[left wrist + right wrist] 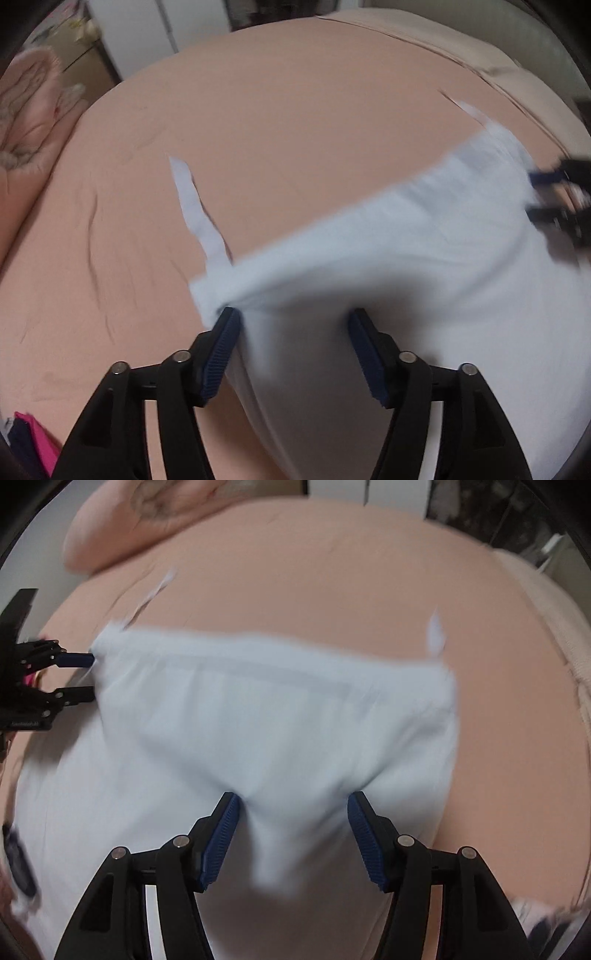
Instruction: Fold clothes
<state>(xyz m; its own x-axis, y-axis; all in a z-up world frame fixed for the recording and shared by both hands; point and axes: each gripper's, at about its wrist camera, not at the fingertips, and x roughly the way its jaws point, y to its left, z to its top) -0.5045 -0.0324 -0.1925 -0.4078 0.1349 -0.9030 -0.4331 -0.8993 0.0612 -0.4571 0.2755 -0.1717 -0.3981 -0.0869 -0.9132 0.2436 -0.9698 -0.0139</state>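
My left wrist camera looks down close over the bed [258, 129] from its near left side, facing far and right. My right wrist camera sits equally close, near right, facing far and left. Both share the pale garment [424, 266] [258, 720] and each shows the other gripper [554, 199] [79, 677].

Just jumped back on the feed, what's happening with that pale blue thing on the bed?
A person is working a pale blue garment with two handheld grippers on a pink bed. Both the left gripper and the right gripper are open, fingers spread over the cloth, gripping nothing. The garment lies spread out, its two thin straps trailing onto the sheet. The images are motion-blurred, and no clear fold shows yet.
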